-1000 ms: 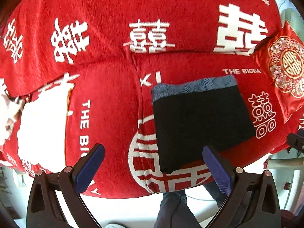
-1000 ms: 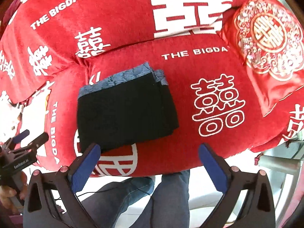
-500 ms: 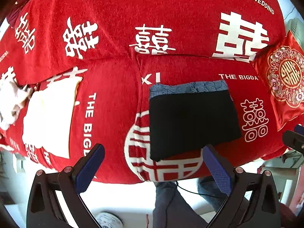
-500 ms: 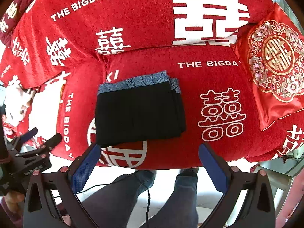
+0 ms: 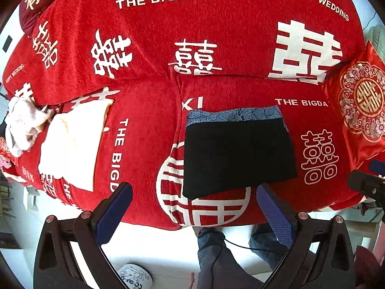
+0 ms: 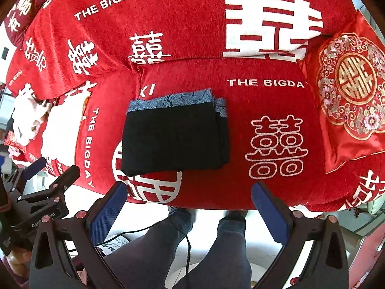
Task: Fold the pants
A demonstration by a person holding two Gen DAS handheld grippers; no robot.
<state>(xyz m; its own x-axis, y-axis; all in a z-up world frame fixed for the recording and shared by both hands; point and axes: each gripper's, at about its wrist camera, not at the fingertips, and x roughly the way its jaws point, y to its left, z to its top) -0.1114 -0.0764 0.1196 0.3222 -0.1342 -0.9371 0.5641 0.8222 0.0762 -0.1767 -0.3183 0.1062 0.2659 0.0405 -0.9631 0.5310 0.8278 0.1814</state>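
The black pants (image 5: 237, 155) lie folded into a flat rectangle on the red sofa seat (image 5: 144, 130), with a blue patterned waistband along the far edge. They also show in the right wrist view (image 6: 174, 139). My left gripper (image 5: 192, 209) is open and empty, held off the sofa's front edge below the pants. My right gripper (image 6: 189, 207) is open and empty, also off the front edge. The left gripper shows at the left of the right wrist view (image 6: 45, 190).
A folded white cloth (image 5: 72, 144) and a crumpled white garment (image 5: 21, 125) lie on the left seat. A red embroidered cushion (image 6: 349, 91) leans at the right. The person's legs (image 6: 192, 248) and a slipper (image 5: 133, 275) are on the white floor below.
Both grippers have pulled back and up from the sofa, so the pants look smaller and farther away. The pants have not moved.
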